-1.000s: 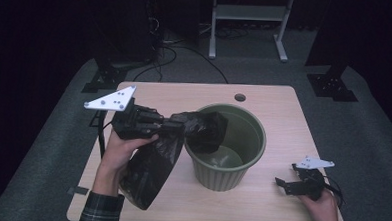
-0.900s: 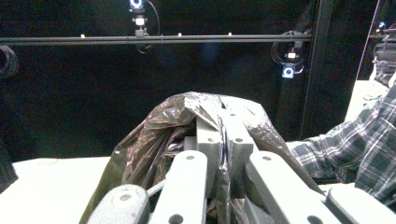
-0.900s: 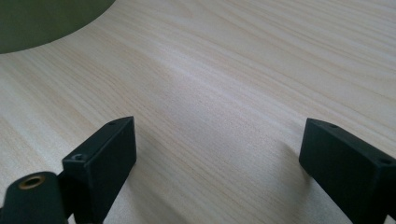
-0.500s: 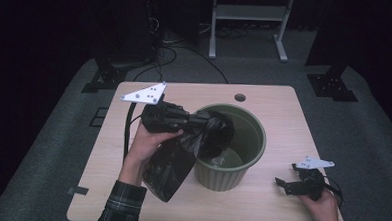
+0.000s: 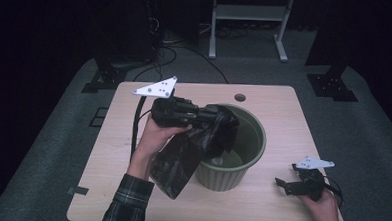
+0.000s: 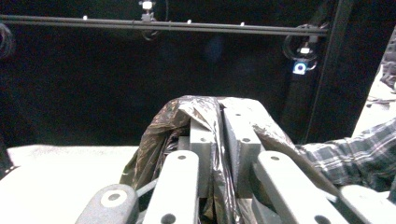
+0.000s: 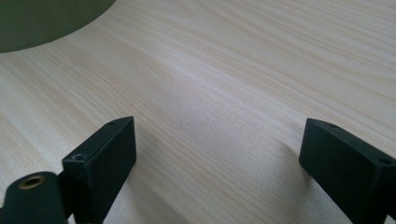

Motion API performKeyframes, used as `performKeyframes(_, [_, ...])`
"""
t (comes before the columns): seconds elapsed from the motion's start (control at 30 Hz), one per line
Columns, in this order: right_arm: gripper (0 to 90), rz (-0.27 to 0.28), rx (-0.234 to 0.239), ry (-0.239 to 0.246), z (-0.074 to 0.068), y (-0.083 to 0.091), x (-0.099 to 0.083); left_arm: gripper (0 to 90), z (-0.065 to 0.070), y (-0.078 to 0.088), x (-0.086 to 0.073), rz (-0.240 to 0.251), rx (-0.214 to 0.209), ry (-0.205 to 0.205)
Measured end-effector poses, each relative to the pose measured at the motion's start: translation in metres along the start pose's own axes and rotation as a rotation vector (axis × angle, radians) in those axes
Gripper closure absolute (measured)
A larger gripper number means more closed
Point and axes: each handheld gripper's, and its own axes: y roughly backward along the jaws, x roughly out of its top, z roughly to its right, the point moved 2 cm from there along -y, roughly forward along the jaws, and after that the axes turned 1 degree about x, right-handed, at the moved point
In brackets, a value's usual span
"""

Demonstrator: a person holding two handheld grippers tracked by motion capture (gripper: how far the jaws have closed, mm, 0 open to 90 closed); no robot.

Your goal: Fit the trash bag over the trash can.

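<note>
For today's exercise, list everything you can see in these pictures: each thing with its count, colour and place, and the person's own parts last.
Table: one, light wood, centre of the high view.
Bin: one, olive green, ribbed, upright mid-table.
Bin bag: one, black plastic, draped over the bin's left rim and down its outside.
Shelf frame: one, white, on the floor beyond the table.
Left gripper: one, black, at the bin's left rim, its jaws just opening a little with the bag's film still pinched between them.
Right gripper: one, black, open, resting low at the table's right front.
Sleeve: one, plaid, left forearm.

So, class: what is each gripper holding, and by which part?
The left gripper pinches the black bag by its top edge, over the bin rim. The right gripper is open and holds nothing.
</note>
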Motion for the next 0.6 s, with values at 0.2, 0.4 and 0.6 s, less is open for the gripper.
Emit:
performKeyframes(0.2, [9.6, 0.0, 0.001, 0.001, 0.0, 0.0, 0.0, 67.6, -0.011, -0.005, -0.003, -0.037, 0.083, 0.012])
performKeyframes(0.4, [9.6, 0.0, 0.001, 0.001, 0.0, 0.0, 0.0, 38.4, -0.017, -0.001, -0.009, -0.103, 0.211, 0.009])
performKeyframes(0.6, [9.6, 0.001, 0.001, 0.002, 0.0, 0.0, 0.0, 20.1, -0.015, 0.001, -0.019, -0.151, 0.223, 0.038])
